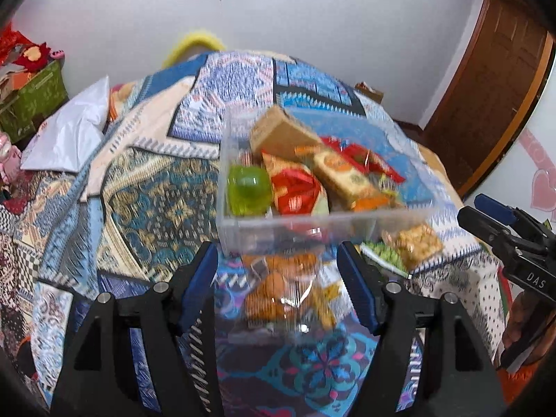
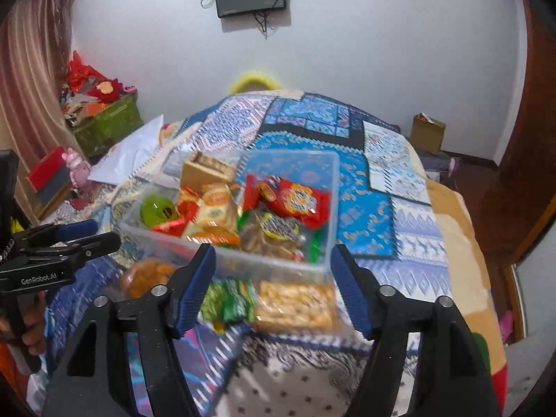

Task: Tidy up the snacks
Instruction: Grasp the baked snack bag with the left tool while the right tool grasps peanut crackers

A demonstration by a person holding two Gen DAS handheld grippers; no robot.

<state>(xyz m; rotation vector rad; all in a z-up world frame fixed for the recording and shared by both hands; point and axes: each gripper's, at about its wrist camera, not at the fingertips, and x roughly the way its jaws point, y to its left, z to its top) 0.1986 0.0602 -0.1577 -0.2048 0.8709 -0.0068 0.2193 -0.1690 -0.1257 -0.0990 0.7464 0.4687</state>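
Note:
A clear plastic bin (image 1: 312,218) (image 2: 334,187) stands on the patchwork bedspread. It holds a green round tub (image 1: 248,189) (image 2: 157,210), a brown box (image 1: 278,132), a cream box (image 1: 347,173) and red packets (image 2: 295,201). In front of it on the bed lie a clear packet of orange snacks (image 1: 281,292) (image 2: 146,276), a green packet (image 2: 229,299) (image 1: 385,253) and a packet of golden pieces (image 2: 295,304) (image 1: 413,239). My left gripper (image 1: 275,248) (image 2: 104,232) is open above the orange packet, with its pads clear of it. My right gripper (image 2: 274,248) (image 1: 471,206) is open over the green and golden packets.
The bedspread (image 1: 156,201) covers the whole bed. A white pillow (image 1: 73,132) lies at its left, and beyond it stands a green crate (image 2: 107,128) piled with red things. A cardboard box (image 2: 427,132) sits on the floor at the right, near a wooden door (image 1: 493,80).

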